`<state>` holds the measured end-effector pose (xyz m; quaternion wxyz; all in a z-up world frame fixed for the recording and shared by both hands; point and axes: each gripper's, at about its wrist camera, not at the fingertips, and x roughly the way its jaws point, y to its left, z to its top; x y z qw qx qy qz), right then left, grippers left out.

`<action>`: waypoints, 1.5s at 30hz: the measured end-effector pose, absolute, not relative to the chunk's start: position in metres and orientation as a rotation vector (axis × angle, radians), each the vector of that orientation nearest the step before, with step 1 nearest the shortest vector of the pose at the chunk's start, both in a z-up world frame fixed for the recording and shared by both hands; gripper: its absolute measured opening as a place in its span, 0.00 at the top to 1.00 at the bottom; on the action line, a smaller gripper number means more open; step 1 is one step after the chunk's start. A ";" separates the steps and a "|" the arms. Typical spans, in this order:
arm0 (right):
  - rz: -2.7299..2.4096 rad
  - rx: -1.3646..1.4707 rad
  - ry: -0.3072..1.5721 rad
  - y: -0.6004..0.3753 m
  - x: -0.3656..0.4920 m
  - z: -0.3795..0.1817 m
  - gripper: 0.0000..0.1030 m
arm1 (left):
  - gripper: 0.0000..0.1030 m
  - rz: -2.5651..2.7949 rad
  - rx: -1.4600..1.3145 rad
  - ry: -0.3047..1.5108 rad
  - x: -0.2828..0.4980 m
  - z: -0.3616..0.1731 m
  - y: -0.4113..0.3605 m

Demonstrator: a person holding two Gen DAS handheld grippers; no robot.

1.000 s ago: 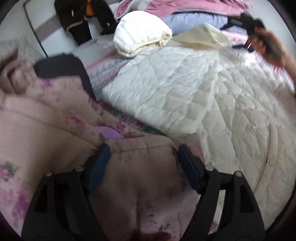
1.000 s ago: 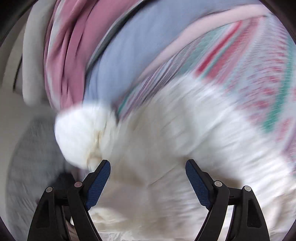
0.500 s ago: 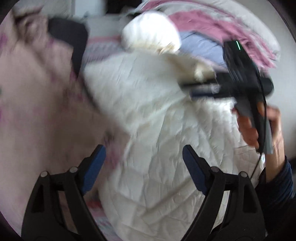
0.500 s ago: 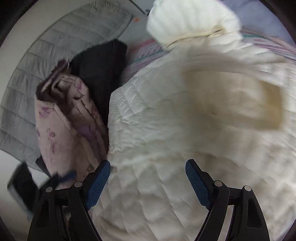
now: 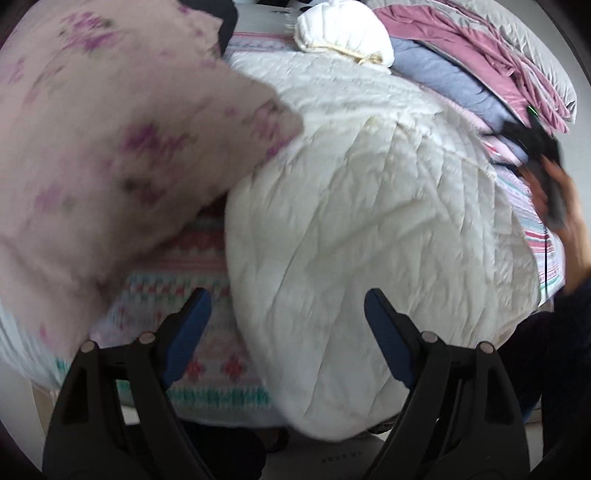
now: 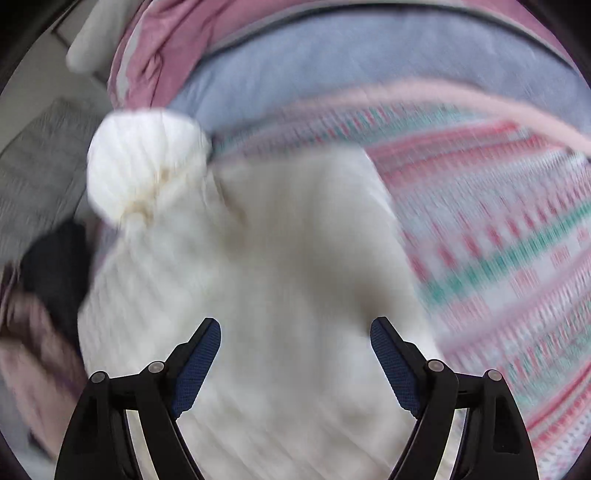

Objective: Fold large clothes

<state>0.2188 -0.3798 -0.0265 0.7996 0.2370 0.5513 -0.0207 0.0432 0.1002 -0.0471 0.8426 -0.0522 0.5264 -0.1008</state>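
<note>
A cream quilted coat (image 5: 362, 206) lies spread over a patterned bed cover (image 5: 207, 273), its puffy white hood (image 5: 343, 33) at the far end. In the right wrist view the same coat (image 6: 280, 258) and hood (image 6: 147, 162) show blurred. A pink floral garment (image 5: 110, 140) is heaped at the left, overlapping the coat's edge. My left gripper (image 5: 286, 325) hovers open over the coat's near edge, nothing between its pads. My right gripper (image 6: 295, 354) is open above the coat's middle, also holding nothing. A hand holds the right gripper's body (image 5: 543, 155) at the far right of the left wrist view.
Folded pink (image 5: 487, 51) and lavender clothes (image 5: 443, 74) are stacked at the far right of the bed. A dark garment (image 6: 59, 273) lies beside the floral one. A grey quilted mat (image 6: 37, 170) covers the floor beyond. The bed's near edge (image 5: 207, 410) runs just under my left gripper.
The left gripper let go of the pink floral garment and swung right, now over the cream coat's edge. The right gripper swept across the coat and back toward the hood end.
</note>
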 end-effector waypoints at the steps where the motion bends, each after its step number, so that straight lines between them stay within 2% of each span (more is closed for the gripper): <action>1: -0.022 0.524 1.201 -0.388 0.187 -0.030 0.18 | 0.17 -0.208 -0.115 1.109 0.038 -0.049 0.101; 9: 0.168 0.749 1.210 -0.408 0.023 -0.050 0.18 | 0.17 -0.181 -0.187 1.160 0.008 -0.069 0.100; 15: 0.176 0.782 1.155 -0.407 -0.004 -0.063 0.21 | 0.17 -0.154 -0.314 1.184 0.005 -0.086 0.103; 19: 0.206 0.804 1.143 -0.403 -0.009 -0.076 0.38 | 0.17 -0.149 -0.342 1.146 -0.002 -0.087 0.103; 21: 0.239 0.828 1.122 -0.403 -0.017 -0.073 0.63 | 0.17 -0.135 -0.368 1.128 -0.004 -0.087 0.102; 22: 0.252 0.836 1.114 -0.400 -0.021 -0.071 0.69 | 0.19 -0.132 -0.375 1.122 -0.006 -0.086 0.101; 23: 0.267 0.850 1.098 -0.401 -0.022 -0.068 0.80 | 0.36 -0.142 -0.383 1.109 -0.008 -0.085 0.100; 24: 0.276 0.864 1.081 -0.401 -0.023 -0.066 0.86 | 0.47 -0.155 -0.389 1.104 -0.010 -0.085 0.098; 25: 0.290 0.886 1.057 -0.403 -0.026 -0.062 0.87 | 0.65 -0.173 -0.406 1.108 -0.011 -0.084 0.096; 26: 0.301 0.904 1.034 -0.400 -0.026 -0.059 0.89 | 0.78 -0.183 -0.440 1.102 -0.014 -0.083 0.097; 28: 0.334 0.941 0.982 -0.406 -0.035 -0.049 0.91 | 0.88 -0.196 -0.467 1.080 -0.016 -0.078 0.098; 32: 0.374 0.960 0.919 -0.414 -0.055 -0.027 0.92 | 0.92 -0.229 -0.491 1.063 -0.026 -0.062 0.097; 45: 0.469 0.916 0.686 -0.436 -0.157 0.070 0.92 | 0.92 -0.445 -0.556 0.931 -0.105 0.035 0.101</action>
